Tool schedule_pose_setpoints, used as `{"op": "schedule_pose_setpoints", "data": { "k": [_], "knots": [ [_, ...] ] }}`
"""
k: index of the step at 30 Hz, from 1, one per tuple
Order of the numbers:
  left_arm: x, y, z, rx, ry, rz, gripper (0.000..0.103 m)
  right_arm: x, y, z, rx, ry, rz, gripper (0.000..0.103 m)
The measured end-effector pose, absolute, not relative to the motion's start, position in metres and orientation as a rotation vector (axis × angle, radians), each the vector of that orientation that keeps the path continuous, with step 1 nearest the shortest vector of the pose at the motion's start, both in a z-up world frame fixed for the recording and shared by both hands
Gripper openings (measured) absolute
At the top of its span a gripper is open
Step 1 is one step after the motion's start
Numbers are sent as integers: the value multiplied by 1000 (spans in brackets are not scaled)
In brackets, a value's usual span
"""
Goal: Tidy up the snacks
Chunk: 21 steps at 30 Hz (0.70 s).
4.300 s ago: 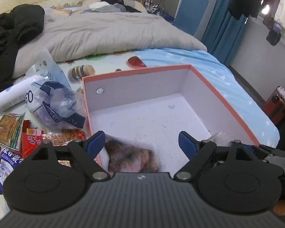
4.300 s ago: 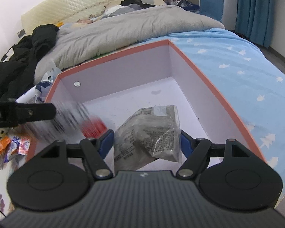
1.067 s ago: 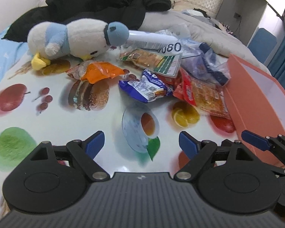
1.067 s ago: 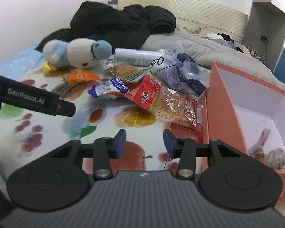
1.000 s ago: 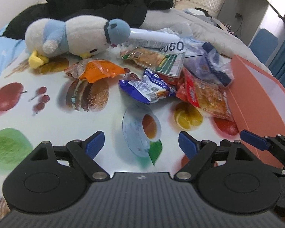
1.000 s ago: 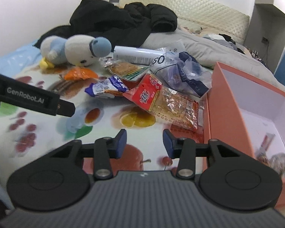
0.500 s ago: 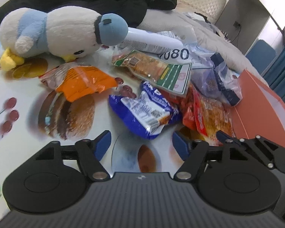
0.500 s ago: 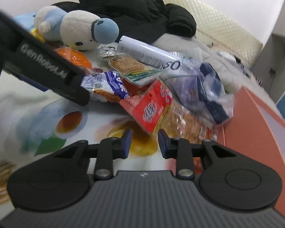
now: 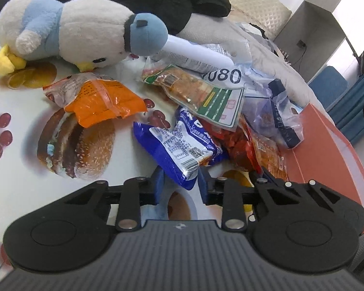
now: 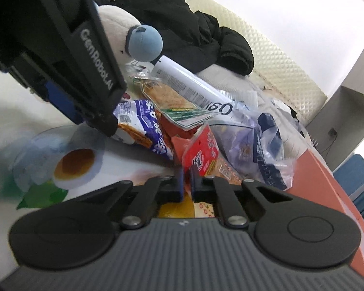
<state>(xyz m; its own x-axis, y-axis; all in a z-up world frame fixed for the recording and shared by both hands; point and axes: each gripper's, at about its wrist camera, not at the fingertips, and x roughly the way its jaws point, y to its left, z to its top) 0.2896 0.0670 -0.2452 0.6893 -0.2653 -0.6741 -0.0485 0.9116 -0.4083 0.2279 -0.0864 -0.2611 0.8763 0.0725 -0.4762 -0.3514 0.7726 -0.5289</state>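
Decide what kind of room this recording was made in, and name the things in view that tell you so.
Most likely a bedroom: snack packets lie on a bed, with a quilted headboard, a plush penguin and a black jacket behind them.

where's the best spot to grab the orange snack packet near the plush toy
Probably the flat sealed edge of the orange snack packet, the end lying toward the blue snack packet. It lies flat and apart from the pile, with bare sheet on the burger-print side, so come in low from there; the plush penguin crowds the far end.

red packet (image 10: 202, 156) – lower edge hidden behind right claw (image 10: 186, 181) | orange box (image 9: 327, 150) – cut off right
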Motion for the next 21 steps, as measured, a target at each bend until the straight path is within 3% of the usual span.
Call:
{"op": "schedule_pose_setpoints", "data": {
  "k": [8,21],
  "knots": [
    [260,69,-232,-406,807,-111,25,200,-87,-245,-657,452,243,5],
    [172,72,-211,-382,819,-70,23,118,-93,-217,-627,474,286,4]
  ]
}}
